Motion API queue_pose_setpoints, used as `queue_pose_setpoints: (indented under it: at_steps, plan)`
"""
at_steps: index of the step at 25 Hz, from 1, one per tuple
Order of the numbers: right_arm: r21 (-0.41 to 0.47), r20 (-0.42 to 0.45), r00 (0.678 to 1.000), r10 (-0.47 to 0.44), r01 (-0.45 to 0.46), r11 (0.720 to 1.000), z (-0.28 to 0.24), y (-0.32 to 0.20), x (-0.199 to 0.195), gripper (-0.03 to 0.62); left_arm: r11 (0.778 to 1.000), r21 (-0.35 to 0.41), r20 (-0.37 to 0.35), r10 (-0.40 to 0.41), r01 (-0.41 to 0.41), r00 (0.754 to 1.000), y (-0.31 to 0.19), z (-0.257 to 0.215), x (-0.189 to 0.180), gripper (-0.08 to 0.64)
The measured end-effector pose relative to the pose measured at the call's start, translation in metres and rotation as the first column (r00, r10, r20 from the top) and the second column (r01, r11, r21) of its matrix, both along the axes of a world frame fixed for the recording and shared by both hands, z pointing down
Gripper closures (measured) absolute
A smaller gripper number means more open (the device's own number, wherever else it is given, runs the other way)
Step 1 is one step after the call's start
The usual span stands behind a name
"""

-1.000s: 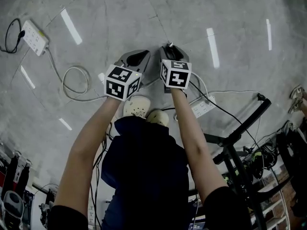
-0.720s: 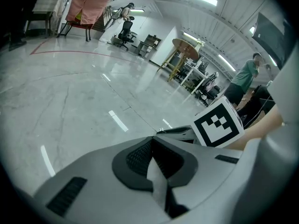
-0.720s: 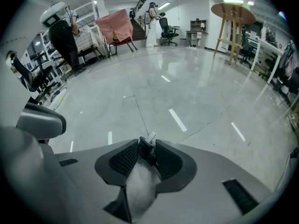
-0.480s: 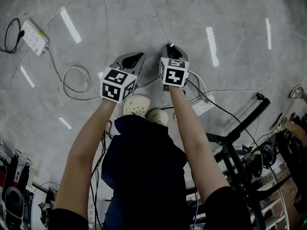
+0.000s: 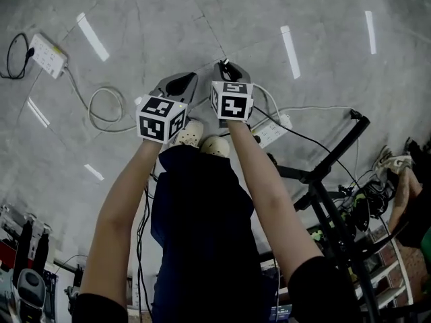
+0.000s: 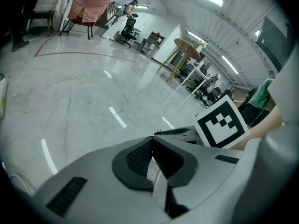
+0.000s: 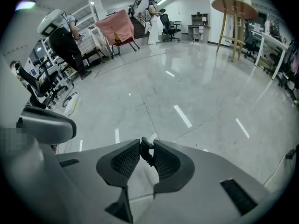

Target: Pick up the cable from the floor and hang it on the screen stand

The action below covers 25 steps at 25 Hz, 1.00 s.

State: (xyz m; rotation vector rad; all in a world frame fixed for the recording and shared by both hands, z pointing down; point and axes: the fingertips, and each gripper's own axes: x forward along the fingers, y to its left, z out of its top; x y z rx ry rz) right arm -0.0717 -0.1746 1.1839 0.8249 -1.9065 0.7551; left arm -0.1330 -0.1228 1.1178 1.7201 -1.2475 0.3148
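Note:
A thin black cable (image 5: 300,138) runs across the grey floor from my right gripper (image 5: 225,65) toward the black screen stand (image 5: 335,160) at the right of the head view. Its ribbed black end (image 7: 146,154) is pinched between the pads of my right gripper (image 7: 146,144). These jaws have just been closing and now press on that end. My left gripper (image 5: 180,84) hangs beside it on the left. In the left gripper view the fingertips of the left gripper (image 6: 152,138) meet, and I see nothing between them.
A white power strip (image 5: 47,52) lies at the far left with a looped white cord (image 5: 106,110). A second strip (image 5: 272,132) lies right of the person's pale shoes (image 5: 194,133). Black stand legs and clutter fill the lower right. Chairs, tables and people stand far across the hall.
Both grippers have come up off the floor a little and shifted left in the head view. The black cable's end has gone up with the right one.

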Motion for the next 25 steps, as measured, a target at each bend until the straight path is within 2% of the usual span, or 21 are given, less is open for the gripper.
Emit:
queue_pose_setpoints:
  at_steps: [7, 15, 25]
  plan:
    - [0.009, 0.049, 0.999, 0.023, -0.023, 1.0, -0.084, -0.001, -0.001, 0.486, 1.0, 0.008, 0.003, 0.02, -0.02, 1.0, -0.012, -0.072, 0.007, 0.552]
    - [0.044, 0.108, 0.993, 0.05, -0.055, 0.998, -0.18, -0.021, 0.01, 0.488, 0.995, 0.028, 0.016, 0.092, -0.092, 0.996, -0.025, -0.155, 0.023, 0.552]
    - [0.053, 0.155, 0.976, 0.15, -0.16, 0.986, -0.27, -0.004, 0.031, 0.488, 0.985, 0.037, 0.009, 0.169, -0.169, 0.986, -0.012, -0.236, 0.046, 0.552]
